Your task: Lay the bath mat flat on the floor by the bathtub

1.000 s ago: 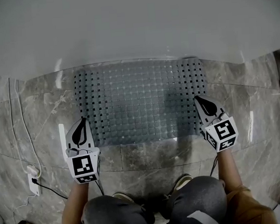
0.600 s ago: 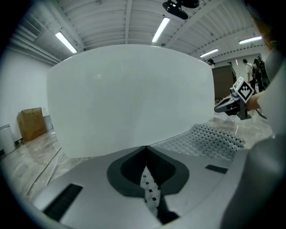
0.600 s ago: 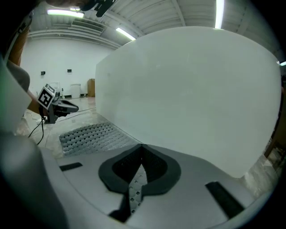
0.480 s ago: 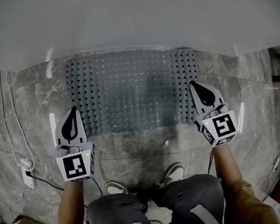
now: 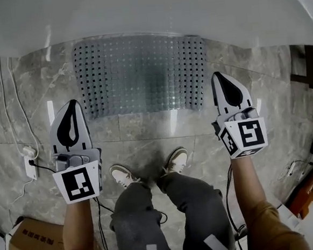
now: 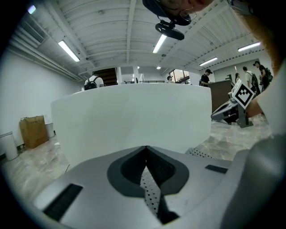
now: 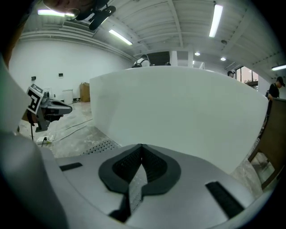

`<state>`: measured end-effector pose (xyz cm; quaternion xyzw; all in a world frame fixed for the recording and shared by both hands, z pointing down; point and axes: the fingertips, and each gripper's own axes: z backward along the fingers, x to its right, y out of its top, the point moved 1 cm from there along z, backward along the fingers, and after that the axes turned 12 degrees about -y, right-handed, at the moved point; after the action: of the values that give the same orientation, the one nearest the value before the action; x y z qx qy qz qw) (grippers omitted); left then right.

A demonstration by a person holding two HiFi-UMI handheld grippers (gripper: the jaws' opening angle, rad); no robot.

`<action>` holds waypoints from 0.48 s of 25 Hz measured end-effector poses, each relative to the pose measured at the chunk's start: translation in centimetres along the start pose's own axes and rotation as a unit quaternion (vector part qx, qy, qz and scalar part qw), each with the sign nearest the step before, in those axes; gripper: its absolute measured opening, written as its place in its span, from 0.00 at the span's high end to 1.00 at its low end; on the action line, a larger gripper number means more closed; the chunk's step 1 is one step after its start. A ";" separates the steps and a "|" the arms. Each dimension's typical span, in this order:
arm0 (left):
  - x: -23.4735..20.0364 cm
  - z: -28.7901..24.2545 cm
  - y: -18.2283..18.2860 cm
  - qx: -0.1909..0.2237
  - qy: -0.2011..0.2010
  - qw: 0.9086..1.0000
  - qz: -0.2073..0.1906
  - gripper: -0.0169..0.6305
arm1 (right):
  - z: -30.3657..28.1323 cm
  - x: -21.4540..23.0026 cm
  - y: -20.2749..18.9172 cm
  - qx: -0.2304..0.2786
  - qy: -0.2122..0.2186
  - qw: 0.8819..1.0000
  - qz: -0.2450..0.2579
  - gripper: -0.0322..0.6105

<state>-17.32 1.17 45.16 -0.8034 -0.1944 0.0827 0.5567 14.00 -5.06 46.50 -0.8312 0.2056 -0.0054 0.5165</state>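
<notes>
Against the white bathtub (image 5: 147, 12) wall, the grey perforated rubber bath mat (image 5: 139, 74) lies spread flat on the grey marble-tile floor (image 5: 147, 144), its far edge touching the tub's base. The left gripper (image 5: 71, 104) hangs off the mat's near left corner, the right gripper (image 5: 218, 78) just off its near right corner. Both sets of fingers are clenched together on nothing. The laying step looks finished. Any next move would need only a check for lifted corners, nudging one down with closed fingers.
</notes>
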 end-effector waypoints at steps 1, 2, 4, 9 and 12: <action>0.2 0.6 1.1 -0.007 -0.001 1.000 -0.001 0.97 | 0.8 0.2 1.3 0.000 0.002 1.000 0.001 0.94; 0.5 1.1 2.1 -0.015 -0.002 1.000 -0.003 0.97 | 1.7 0.5 2.6 0.000 0.002 1.000 0.001 0.94; 1.1 2.3 4.4 -0.026 -0.003 1.000 -0.003 0.97 | 3.4 1.4 5.1 -0.001 0.000 1.000 -0.002 0.94; 1.5 6.1 10.8 -0.038 0.008 0.999 0.008 0.97 | 7.4 4.0 10.4 -0.004 -0.008 1.000 -0.018 0.94; 1.6 8.2 14.7 -0.038 0.016 0.999 0.016 0.97 | 10.1 4.9 14.1 -0.001 -0.006 1.000 -0.025 0.94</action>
<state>-15.45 4.41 28.67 -0.8283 -0.1752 0.0712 0.5274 16.00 -3.45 28.63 -0.8367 0.1817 -0.0136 0.5164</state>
